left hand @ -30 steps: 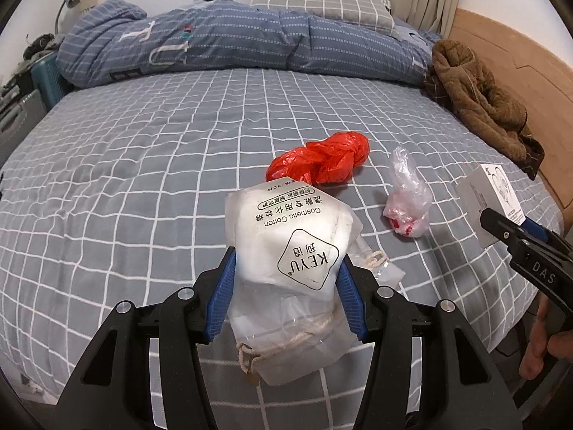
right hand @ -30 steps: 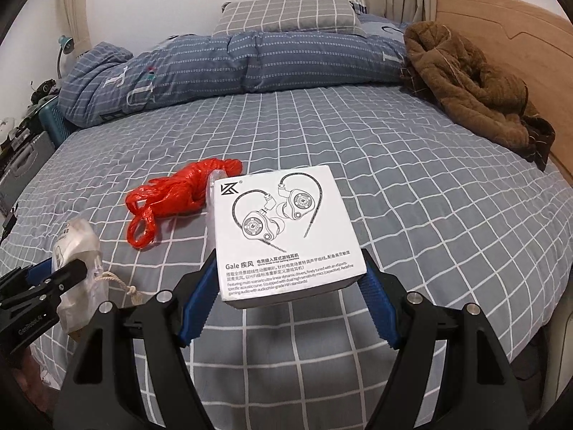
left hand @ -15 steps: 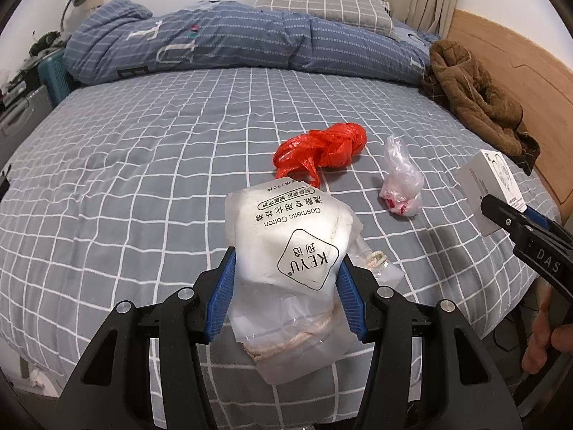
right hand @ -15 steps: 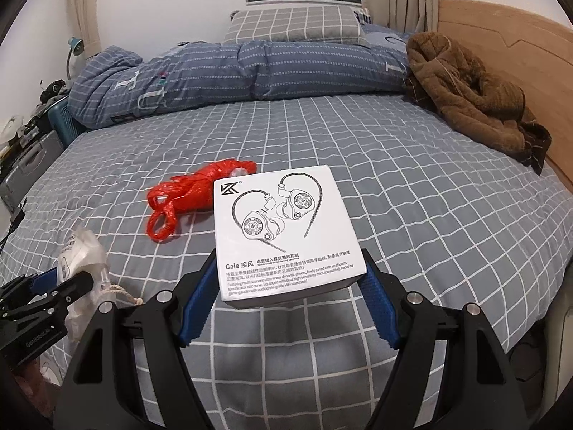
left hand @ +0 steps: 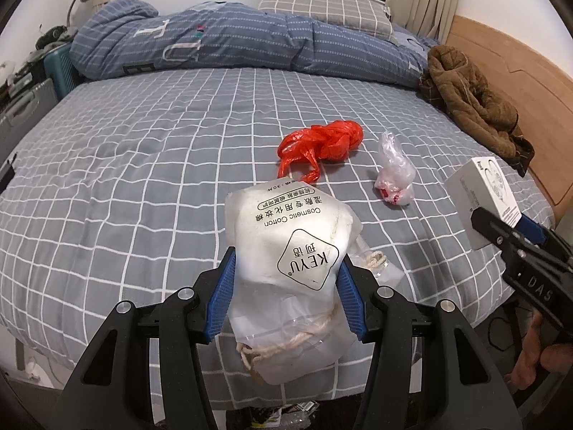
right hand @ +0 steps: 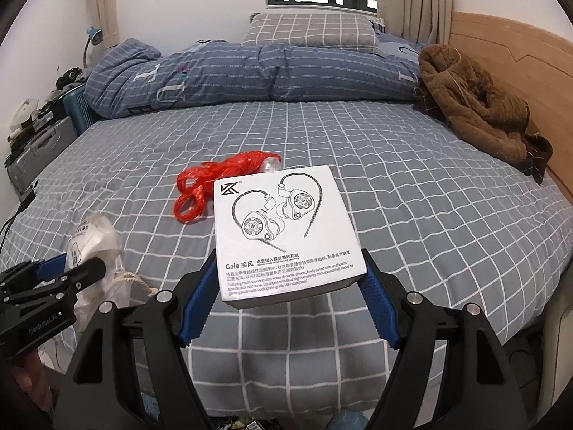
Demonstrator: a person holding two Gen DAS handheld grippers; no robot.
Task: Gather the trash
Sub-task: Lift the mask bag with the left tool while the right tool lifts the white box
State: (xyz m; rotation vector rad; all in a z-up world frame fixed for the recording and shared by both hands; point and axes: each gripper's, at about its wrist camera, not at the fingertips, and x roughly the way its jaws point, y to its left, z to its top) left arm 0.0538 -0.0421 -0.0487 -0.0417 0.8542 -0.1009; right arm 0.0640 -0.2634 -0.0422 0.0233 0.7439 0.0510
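Left wrist view: the left gripper [left hand: 286, 294] has its jaws partly closed on a cosmetic cotton bag [left hand: 290, 251], the blue pads pressed into both sides of the soft clear plastic. The bag's printed label faces the camera upside down, and its drawstring cord [left hand: 286, 340] hangs in a loop below the jaws. Ahead of the jaws, on the grey checked bed [left hand: 143, 165], a crumpled red plastic bag [left hand: 322, 139] lies just beyond the held bag, and a small clear plastic bag [left hand: 394, 175] with something red inside sits to the right of it, near but apart. A brown jacket [left hand: 476, 100] is heaped far ahead to the right by the wooden headboard, and a folded blue quilt [left hand: 232, 46] lies across the far end.

In the right wrist view, the right gripper [right hand: 290, 294] has its jaws spread wide and clamped on the two sides of a white earphone box [right hand: 286, 233], held face up above the bed edge. The red plastic bag shows just beyond the box's far left corner. A hand [left hand: 530, 354] holds that gripper's handle
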